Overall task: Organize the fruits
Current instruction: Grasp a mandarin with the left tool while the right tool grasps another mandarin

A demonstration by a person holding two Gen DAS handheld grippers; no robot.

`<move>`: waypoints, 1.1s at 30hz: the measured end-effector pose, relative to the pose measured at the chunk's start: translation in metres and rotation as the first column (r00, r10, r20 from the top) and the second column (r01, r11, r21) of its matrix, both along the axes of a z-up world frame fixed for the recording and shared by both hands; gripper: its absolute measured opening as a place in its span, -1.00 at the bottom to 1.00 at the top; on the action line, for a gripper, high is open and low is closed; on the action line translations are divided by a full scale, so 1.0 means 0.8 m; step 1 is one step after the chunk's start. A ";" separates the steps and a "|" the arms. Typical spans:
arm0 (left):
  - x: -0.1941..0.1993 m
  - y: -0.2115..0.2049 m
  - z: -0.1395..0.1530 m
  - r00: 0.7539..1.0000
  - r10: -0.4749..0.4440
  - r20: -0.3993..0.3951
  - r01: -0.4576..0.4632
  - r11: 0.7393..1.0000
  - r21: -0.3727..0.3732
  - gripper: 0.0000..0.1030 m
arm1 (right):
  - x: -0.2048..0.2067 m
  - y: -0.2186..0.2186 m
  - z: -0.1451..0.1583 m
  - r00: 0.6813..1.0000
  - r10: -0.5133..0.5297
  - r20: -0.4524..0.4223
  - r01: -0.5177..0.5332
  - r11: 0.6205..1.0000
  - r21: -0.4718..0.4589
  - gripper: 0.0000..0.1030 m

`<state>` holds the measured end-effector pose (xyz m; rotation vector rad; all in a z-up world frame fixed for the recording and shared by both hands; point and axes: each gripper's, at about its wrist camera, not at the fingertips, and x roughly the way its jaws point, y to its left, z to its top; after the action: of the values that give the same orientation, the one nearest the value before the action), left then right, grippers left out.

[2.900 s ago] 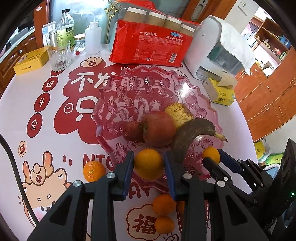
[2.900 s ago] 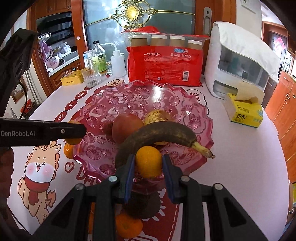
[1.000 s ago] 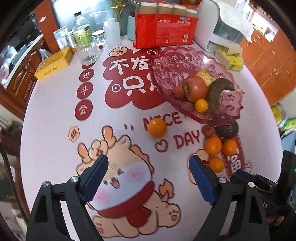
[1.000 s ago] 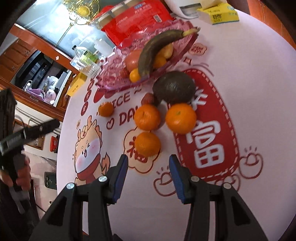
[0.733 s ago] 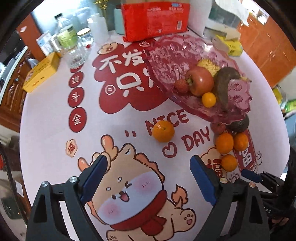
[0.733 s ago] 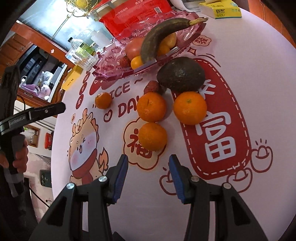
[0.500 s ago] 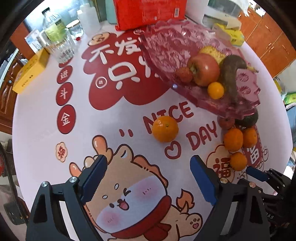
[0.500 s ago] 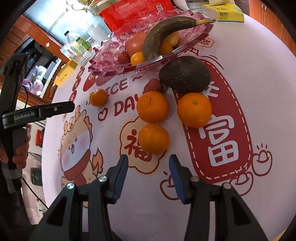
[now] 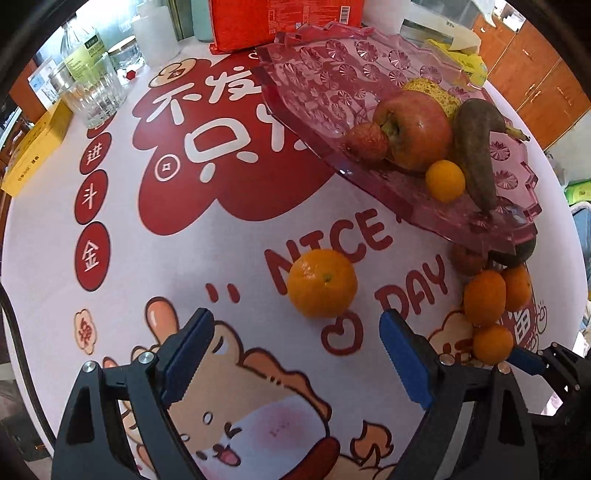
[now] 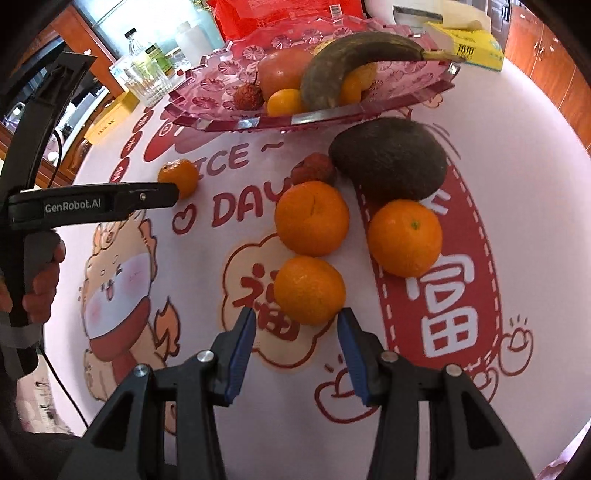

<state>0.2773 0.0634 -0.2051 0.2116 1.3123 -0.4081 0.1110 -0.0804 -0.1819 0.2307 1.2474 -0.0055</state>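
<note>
A lone orange (image 9: 322,282) lies on the printed tablecloth just beyond the tips of my left gripper (image 9: 295,332), which stands wide open and empty. My right gripper (image 10: 295,317) is open too, its tips on either side of the near edge of another orange (image 10: 309,290) without pressing it. Behind that one lie two more oranges (image 10: 312,218) (image 10: 404,238), a dark avocado (image 10: 388,158) and a lychee (image 10: 316,168). The pink glass tray (image 9: 295,74) holds an apple (image 9: 417,129), a brown banana (image 9: 474,155), a small orange (image 9: 445,181) and a lychee.
A glass (image 9: 96,99), bottles, a yellow box (image 9: 33,147) and a red cup package (image 9: 280,18) stand along the far edge. A tissue box (image 10: 465,46) sits at the far right. A hand (image 10: 40,280) grips the left tool's handle at the left.
Both grippers, each shut on an orange by the tray at first, are now empty. Over the last second both sank toward the table, and the oranges ahead of them grew larger.
</note>
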 end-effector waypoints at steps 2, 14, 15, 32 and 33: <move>0.002 -0.001 -0.003 1.000 0.014 0.009 -0.014 1.000 -0.016 0.75 | 0.004 0.000 -0.002 1.000 -0.004 0.000 0.004 1.000 -0.018 -0.10; 0.021 -0.008 -0.020 0.999 0.013 0.035 -0.011 0.998 -0.056 0.59 | 0.014 0.001 -0.009 1.000 0.000 -0.009 0.000 0.999 -0.051 -0.10; 0.022 -0.009 -0.021 0.999 0.012 0.033 -0.010 0.998 -0.060 0.52 | 0.015 0.003 -0.009 1.000 -0.001 -0.009 0.001 0.999 -0.052 -0.12; 0.008 -0.010 -0.012 0.998 -0.005 0.062 0.010 0.997 -0.083 -0.23 | 0.002 0.003 -0.007 1.000 -0.015 -0.006 0.015 0.999 -0.043 -0.22; 0.005 -0.007 -0.009 0.998 -0.001 0.066 0.006 0.997 -0.081 -0.23 | 0.002 0.004 -0.006 1.000 -0.014 -0.004 0.014 0.999 -0.042 -0.23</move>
<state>0.2810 0.0578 -0.2125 0.1575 1.2286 -0.4530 0.1128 -0.0775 -0.1869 0.2032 1.2488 -0.0445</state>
